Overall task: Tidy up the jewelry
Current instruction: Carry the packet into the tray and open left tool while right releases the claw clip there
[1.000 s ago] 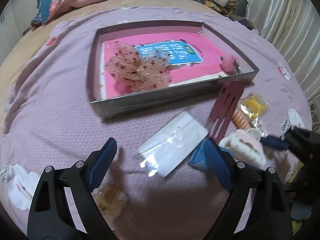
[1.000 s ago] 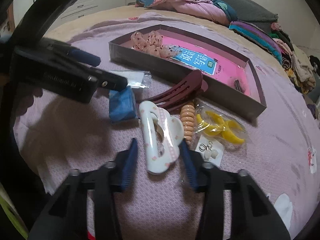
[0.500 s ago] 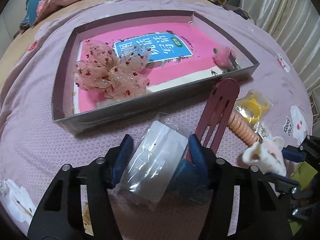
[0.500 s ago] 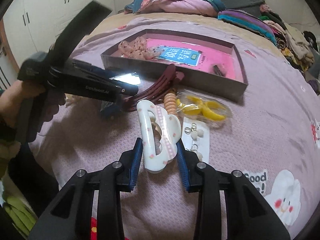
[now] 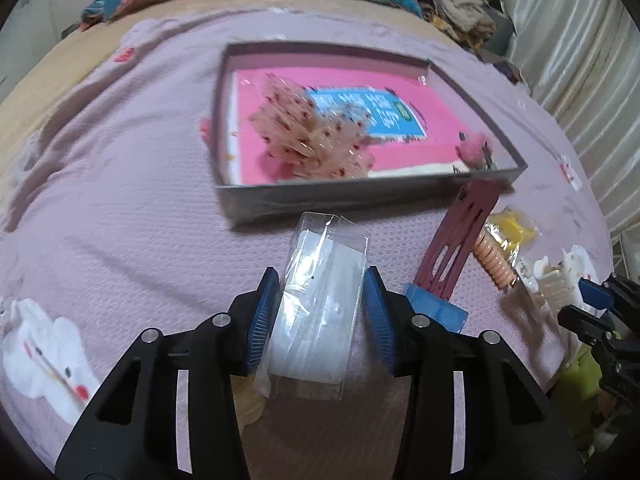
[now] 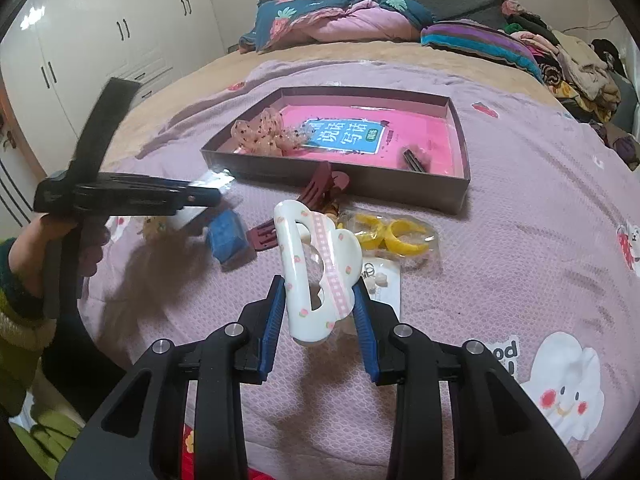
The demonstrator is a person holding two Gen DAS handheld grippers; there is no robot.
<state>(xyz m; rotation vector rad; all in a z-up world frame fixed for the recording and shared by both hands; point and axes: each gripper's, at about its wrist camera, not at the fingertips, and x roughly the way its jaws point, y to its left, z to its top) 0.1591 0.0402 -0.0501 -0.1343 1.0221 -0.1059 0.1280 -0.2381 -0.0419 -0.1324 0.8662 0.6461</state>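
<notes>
My left gripper [image 5: 320,312] is shut on a clear plastic packet [image 5: 320,292] and holds it above the purple bedspread, in front of the shallow box [image 5: 360,196] with a pink lining. My right gripper [image 6: 319,312] is shut on a white hair claw clip [image 6: 316,264] with pink flowers, lifted off the bed. The box [image 6: 400,192] holds a sheer pink spotted bow [image 5: 308,140] and a small dark clip [image 6: 414,160]. A maroon hair claw [image 5: 460,236], a blue box [image 5: 436,308], a coiled peach hair tie [image 5: 494,260] and a packet of yellow hoops [image 6: 396,236] lie in front of the box.
A card of small earrings [image 6: 380,280] lies under the white clip. Folded bedding and clothes [image 6: 360,16] are piled at the head of the bed. White wardrobes [image 6: 100,48] stand at the left. The left gripper [image 6: 120,200] shows in the right wrist view.
The left gripper closed on the clear packet and lifted it. The right gripper closed on the white claw clip and raised it off the bed, pulling back from the box.
</notes>
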